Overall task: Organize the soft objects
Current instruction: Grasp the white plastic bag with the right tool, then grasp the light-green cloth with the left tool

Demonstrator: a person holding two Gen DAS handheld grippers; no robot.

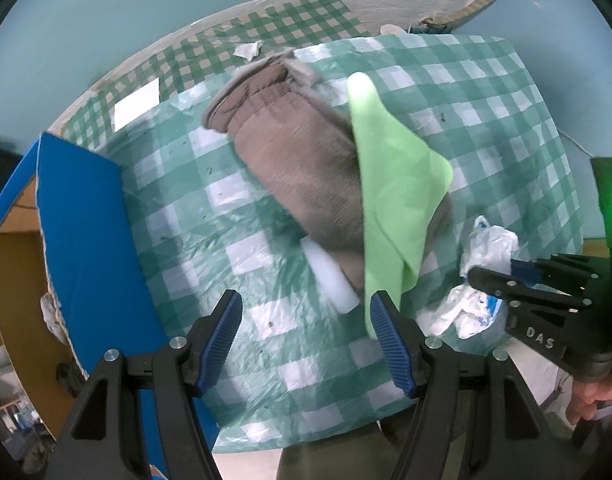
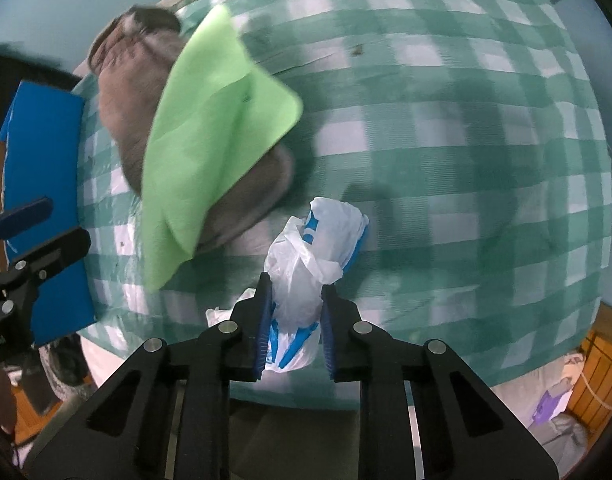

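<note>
While the right gripper (image 2: 294,320) squeezes the plastic bag (image 2: 314,248), the empty, wide-open left gripper (image 1: 306,332) sits nearer the green cloth (image 1: 394,184).

Left gripper (image 1: 306,328) spread wide above green-checked plastic-covered worktop (image 1: 266,248); light green cloth (image 1: 394,200) draped over folded brown fleece blanket (image 1: 302,160); crumpled white plastic bag (image 1: 482,276) beside right gripper (image 1: 506,280).

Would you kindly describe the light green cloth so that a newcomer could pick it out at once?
Start at the table under the green-and-white checked tablecloth. On it lies a bulky grey-brown rolled towel, and the light green cloth is draped over that roll. It is the only bright, plain lime piece; the plastic bag nearby is crinkled white with blue print.
</note>
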